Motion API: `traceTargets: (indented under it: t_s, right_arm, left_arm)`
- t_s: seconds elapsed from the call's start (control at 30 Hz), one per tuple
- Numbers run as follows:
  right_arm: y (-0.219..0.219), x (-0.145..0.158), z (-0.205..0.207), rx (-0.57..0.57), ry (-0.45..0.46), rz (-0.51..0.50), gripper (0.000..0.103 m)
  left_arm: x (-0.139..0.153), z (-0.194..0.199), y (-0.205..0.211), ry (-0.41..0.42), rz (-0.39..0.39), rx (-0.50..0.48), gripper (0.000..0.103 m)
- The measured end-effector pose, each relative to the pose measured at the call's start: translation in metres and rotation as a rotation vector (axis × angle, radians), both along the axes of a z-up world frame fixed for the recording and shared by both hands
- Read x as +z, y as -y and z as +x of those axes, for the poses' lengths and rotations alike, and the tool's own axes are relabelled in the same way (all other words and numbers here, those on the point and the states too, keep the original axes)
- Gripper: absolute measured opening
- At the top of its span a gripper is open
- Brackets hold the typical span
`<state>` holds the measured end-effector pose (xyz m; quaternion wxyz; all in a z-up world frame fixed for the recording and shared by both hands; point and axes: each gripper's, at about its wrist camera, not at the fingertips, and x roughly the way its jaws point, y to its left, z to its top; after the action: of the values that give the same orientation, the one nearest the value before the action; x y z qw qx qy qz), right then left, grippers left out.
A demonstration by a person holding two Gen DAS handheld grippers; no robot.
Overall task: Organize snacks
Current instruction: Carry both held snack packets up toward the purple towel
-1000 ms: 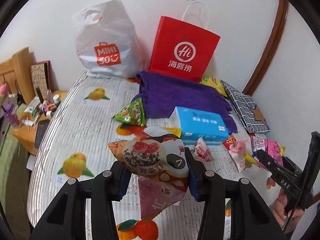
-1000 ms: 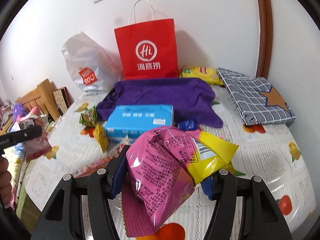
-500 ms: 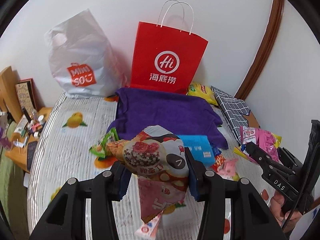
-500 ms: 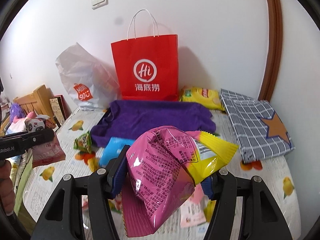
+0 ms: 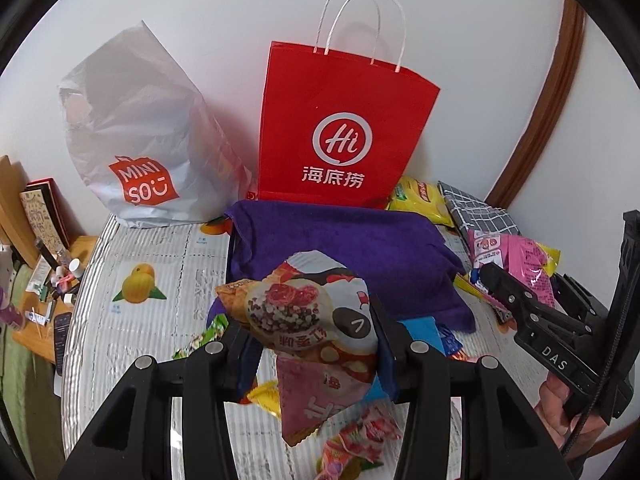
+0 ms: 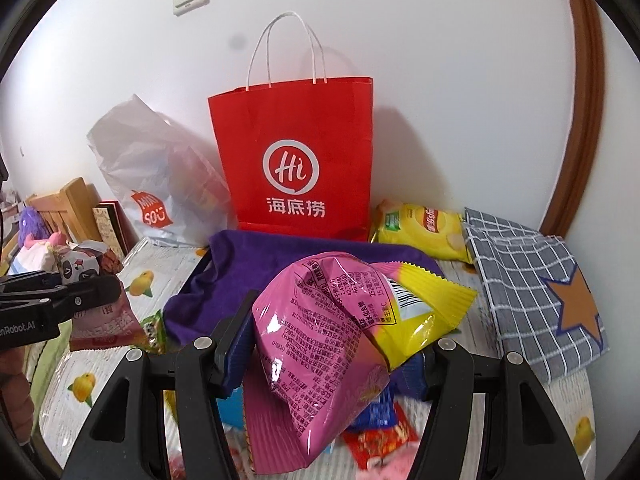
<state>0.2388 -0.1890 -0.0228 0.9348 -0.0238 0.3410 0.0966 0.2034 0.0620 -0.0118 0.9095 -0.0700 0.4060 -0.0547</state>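
Observation:
My left gripper [image 5: 312, 344] is shut on a pink and white snack packet [image 5: 316, 336] and holds it above the table. My right gripper [image 6: 332, 344] is shut on a pink and yellow snack bag [image 6: 340, 332], also lifted. Each gripper shows in the other view: the right one [image 5: 516, 296] at the right, the left one [image 6: 80, 292] at the left. A red paper bag [image 5: 340, 128] [image 6: 296, 160] stands upright against the wall ahead of both. Loose small snacks [image 5: 360, 436] lie on the table under the grippers.
A white plastic Miniso bag [image 5: 144, 140] stands left of the red bag. A purple cloth [image 5: 344, 252] lies in front of it. A yellow chip bag [image 6: 424, 228] and a grey checked pouch [image 6: 532, 280] lie at the right. A cluttered wooden side table [image 5: 44, 292] is at the left.
Both grippers have risen and moved toward the red paper bag with their snacks still held. The bag looks larger and nearer; the blue tissue box has dropped below the fingers.

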Motion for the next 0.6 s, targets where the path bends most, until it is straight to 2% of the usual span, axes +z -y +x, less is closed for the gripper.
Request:
traceTargets:
  t_s: [0.6]
  right_arm:
    - [0.016,-0.03,0.087,-0.037,-0.068,0.025,0.062]
  left_arm:
    - [-0.029,0.087,0.009,-0.069,0.02,-0.029,0.045]
